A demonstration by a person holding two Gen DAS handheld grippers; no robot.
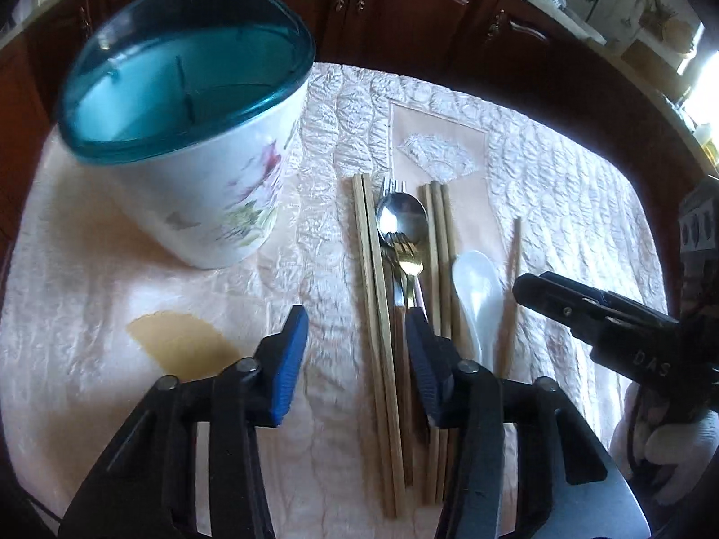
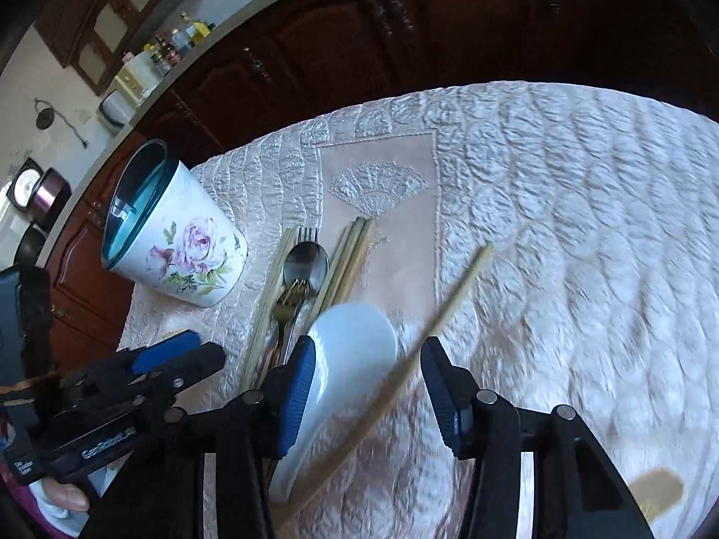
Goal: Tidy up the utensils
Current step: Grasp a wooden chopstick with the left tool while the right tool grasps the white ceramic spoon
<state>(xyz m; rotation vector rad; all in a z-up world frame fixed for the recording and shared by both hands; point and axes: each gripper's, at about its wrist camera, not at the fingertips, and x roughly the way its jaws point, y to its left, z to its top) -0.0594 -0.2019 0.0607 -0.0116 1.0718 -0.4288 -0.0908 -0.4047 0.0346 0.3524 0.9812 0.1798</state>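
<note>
Right wrist view: right gripper with fingers spread, straddling white spoon and a lone chopstick lying slantwise, neither yet pinched; probably best to settle on one item, centre it between the pads, close low on the handle, then lift straight and carry to the holder. Left wrist view: left gripper likewise agape over the utensil row, nothing held; holder standing upright on the quilted cloth, just left of the row. Holder itself: white wall, printed pink rose, teal translucent rim, dividers inside, seemingly vacant.
</note>
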